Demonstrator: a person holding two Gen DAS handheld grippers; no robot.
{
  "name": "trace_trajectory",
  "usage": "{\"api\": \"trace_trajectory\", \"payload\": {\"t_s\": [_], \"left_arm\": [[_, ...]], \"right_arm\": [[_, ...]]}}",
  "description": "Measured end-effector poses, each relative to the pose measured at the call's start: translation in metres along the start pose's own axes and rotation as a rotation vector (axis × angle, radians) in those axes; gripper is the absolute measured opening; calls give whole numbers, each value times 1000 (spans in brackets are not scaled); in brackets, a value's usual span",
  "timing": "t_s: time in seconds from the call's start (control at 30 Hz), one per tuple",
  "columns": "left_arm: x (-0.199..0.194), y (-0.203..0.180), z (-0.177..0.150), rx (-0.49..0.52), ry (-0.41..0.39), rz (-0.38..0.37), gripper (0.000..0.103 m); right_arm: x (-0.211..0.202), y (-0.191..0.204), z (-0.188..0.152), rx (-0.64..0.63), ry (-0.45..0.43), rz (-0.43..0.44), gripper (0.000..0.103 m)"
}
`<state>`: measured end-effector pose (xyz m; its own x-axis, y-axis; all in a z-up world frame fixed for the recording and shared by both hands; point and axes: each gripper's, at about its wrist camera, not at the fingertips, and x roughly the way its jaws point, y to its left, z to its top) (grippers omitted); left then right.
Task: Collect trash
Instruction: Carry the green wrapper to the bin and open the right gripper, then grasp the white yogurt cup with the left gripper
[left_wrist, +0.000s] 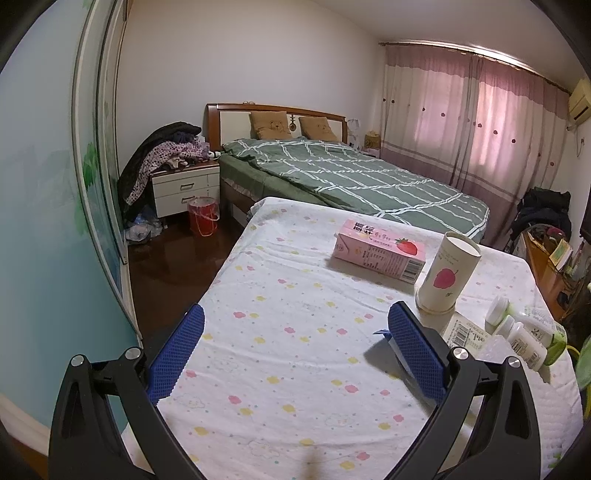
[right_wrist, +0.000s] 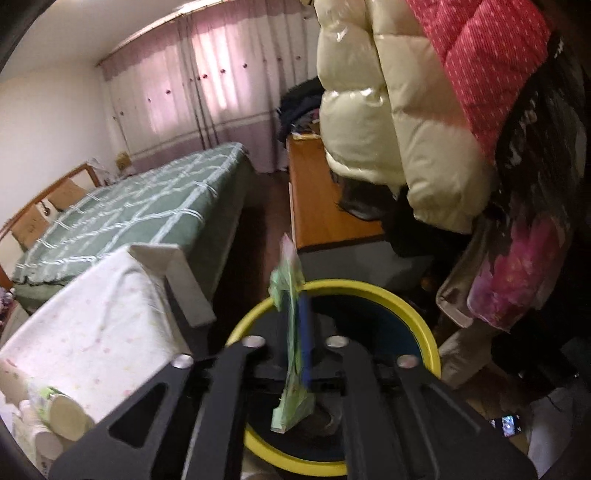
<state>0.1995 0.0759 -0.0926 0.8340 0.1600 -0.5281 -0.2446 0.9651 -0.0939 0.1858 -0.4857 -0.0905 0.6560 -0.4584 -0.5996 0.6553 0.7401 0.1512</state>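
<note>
1. Here the left gripper (left_wrist: 295, 328) hangs over the table (left_wrist: 280, 369) with its 2 blue-padded fingers (left_wrist: 415, 350) spread wide and nothing between them.
2. The table wears a white cloth dotted with pink and yellow flowers.
3. On that cloth a pink strawberry milk carton (left_wrist: 378, 251) lies on its side toward the far end.
4. Just beside the carton stands a white paper tube (left_wrist: 448, 273) printed with a red fruit, tilted a little.
5. Near the table's right edge lie several small white bottles (left_wrist: 521, 339) with a green-and-clear wrapper around them; a flat barcoded packet (left_wrist: 463, 330) lies between them and the tube.
6. Meanwhile the right gripper (right_wrist: 297, 339) is clamped narrow on a thin green plastic wrapper (right_wrist: 290, 291), which stands edge-on between the pads.
7. That wrapper is held directly above a bin with a yellow rim (right_wrist: 413, 314) and a dark inside, on the floor beside the table's corner.
8. Behind, a bed with a green checked cover (left_wrist: 354, 177) fills the middle of the room, pink curtains (left_wrist: 476, 122) beyond it.
9. A cream puffer jacket (right_wrist: 388, 110) hangs close on the right wrist view's upper side.
</note>
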Motion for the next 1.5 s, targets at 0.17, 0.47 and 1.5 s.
{"api": "trace_trajectory", "payload": {"t_s": [0.17, 0.47, 1.5], "left_arm": [[-3, 0, 0, 0, -10, -7, 98], [-13, -2, 1, 22, -33, -16, 98], [-69, -119, -105, 351, 315, -415, 98]], "right_arm": [[4, 8, -14, -36, -25, -39, 40], [-10, 26, -20, -90, -108, -20, 55], [-28, 17, -16, -38, -132, 132, 58]]}}
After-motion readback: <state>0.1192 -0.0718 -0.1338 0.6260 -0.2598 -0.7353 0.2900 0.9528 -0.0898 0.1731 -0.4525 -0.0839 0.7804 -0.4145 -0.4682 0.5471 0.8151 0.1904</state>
